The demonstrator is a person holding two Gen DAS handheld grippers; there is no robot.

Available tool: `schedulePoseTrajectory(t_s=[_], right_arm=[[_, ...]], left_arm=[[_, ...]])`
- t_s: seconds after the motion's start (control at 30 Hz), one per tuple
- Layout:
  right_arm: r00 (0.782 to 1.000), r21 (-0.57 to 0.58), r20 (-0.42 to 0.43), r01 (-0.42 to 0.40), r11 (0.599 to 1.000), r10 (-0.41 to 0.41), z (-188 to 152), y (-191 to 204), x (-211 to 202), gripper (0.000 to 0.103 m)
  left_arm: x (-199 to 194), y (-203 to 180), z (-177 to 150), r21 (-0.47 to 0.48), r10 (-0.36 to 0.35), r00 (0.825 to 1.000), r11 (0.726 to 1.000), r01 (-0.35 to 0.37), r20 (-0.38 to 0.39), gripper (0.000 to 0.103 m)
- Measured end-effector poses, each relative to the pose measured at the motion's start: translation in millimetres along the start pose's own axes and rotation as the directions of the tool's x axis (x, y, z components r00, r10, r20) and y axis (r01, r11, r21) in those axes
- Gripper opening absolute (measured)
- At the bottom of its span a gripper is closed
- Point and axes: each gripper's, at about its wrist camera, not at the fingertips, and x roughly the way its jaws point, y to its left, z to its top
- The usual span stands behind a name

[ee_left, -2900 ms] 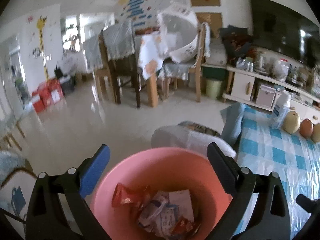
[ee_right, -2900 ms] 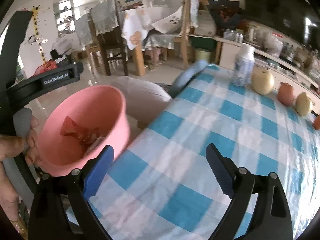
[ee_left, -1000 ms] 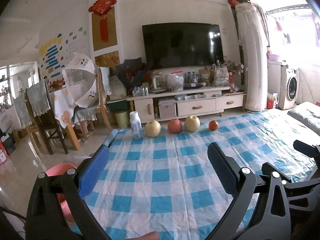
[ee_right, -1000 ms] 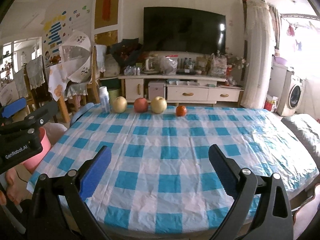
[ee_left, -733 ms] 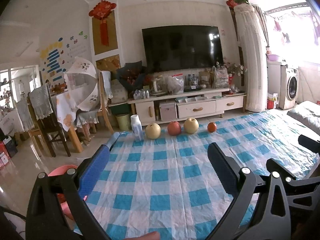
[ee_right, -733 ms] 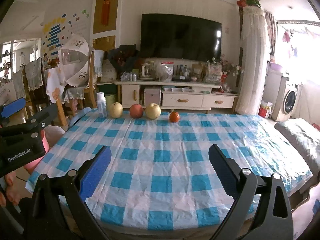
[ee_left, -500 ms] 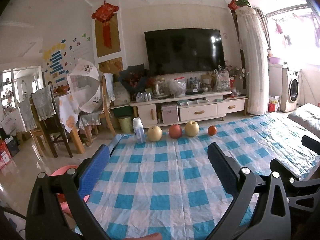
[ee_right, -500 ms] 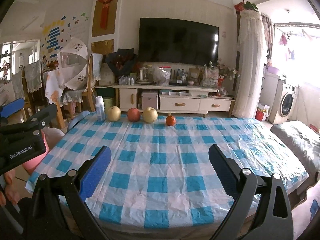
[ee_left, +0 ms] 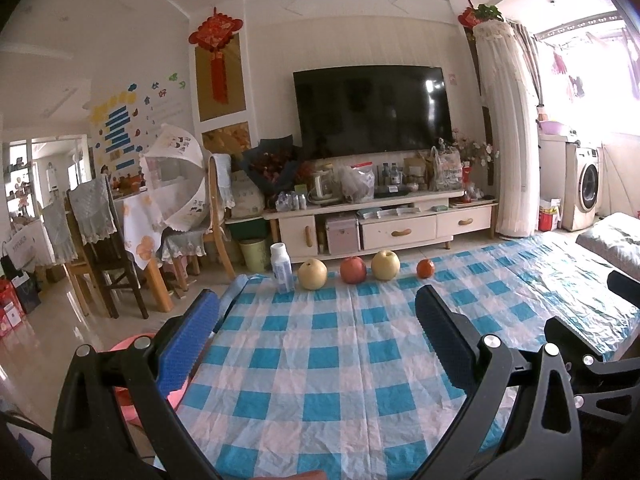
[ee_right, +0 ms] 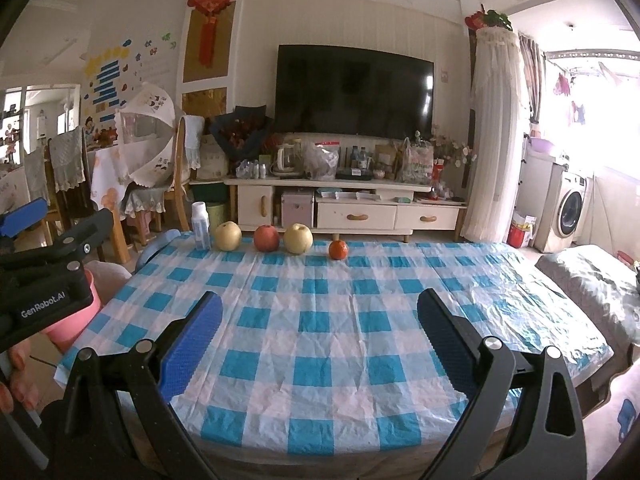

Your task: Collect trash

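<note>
Blue-and-white checked cloth covers the worktop (ee_right: 320, 320), which fills the view ahead of both tongs. Pink bin (ee_left: 128, 392) sits off the worktop's left edge, low behind the left tongs' left finger; in the right wrist view it shows below the left tongs' body, contents hidden. Left tongs (ee_left: 316, 344) released, jaws wide, nothing between them. Right tongs (ee_right: 320, 340) likewise released and holding nothing. Far ahead of both, along the worktop's back edge, one row: white bottle (ee_right: 201, 226) leftmost, then pear (ee_right: 227, 236), red apple (ee_right: 266, 238), second pear (ee_right: 298, 239), small orange (ee_right: 338, 249). No loose trash visible on the cloth.
</note>
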Motion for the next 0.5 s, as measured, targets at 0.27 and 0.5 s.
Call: schedulePoseTrajectory(t_s=[0.27, 0.5], right_arm=[[1.0, 0.002, 0.01, 0.0, 1.0, 0.0, 2.9, -0.5, -5.6, 0.097], [1.0, 0.005, 0.0, -0.002, 1.0, 0.002, 7.2, -1.0, -2.3, 0.097]], left_arm=[[-0.3, -0.5, 0.6, 0.001, 0.001, 1.0, 1.0, -0.001, -0.002, 0.099], [6.7, 2.6, 1.2, -0.002, 0.0, 1.0, 1.0, 0.0, -0.022, 0.099]])
